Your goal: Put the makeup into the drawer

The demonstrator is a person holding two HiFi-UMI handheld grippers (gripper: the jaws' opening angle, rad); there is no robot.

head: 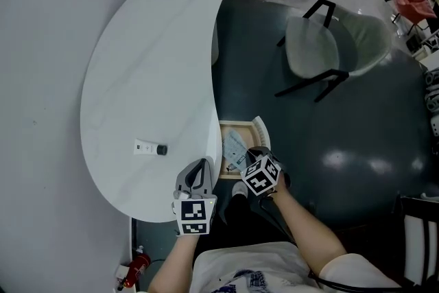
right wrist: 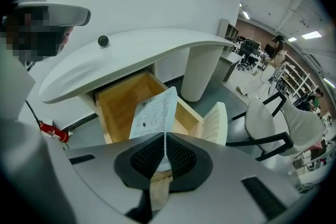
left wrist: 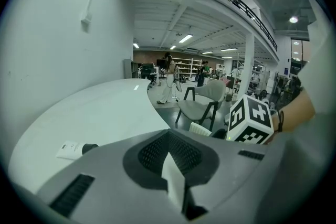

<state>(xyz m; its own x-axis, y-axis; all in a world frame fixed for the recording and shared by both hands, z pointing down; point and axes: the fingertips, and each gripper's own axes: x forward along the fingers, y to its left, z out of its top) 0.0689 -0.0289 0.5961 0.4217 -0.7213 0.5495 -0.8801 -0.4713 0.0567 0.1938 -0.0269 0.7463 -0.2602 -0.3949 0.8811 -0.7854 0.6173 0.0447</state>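
Pinching a printed paper sheet (right wrist: 155,113) between jaws that are pressed nearly together, the right gripper (right wrist: 165,135) points steeply down over the open drawer (right wrist: 116,107). The sheet stands on edge from the jaw tips, and its print is too small to read. In the head view the marker cube covers most of the right gripper (head: 248,157), so its jaws cannot be made out there. The sheet (head: 234,146) also hides much of the inside of the drawer (head: 230,122). The table's overhang cuts off the drawer's back end.

The left gripper (left wrist: 169,136) has its jaws closed together with nothing between them. It hovers over the near edge of the white table (left wrist: 94,113). In the head view this left gripper (head: 202,164) sits just left of the drawer.

The makeup tube (head: 150,147), white with a black cap, lies flat on the table (head: 151,58), left of the left gripper and apart from it. In the left gripper view the gripper's body cuts off the lower edge of the tube (left wrist: 73,149). From the right gripper view only a small dark round spot shows above the table (right wrist: 131,50) edge, and whether that is the cap is hard to tell.

A grey chair (head: 322,44) stands on the dark floor far right of the drawer. A red fire extinguisher (head: 134,264) lies near the wall, partly cut off.
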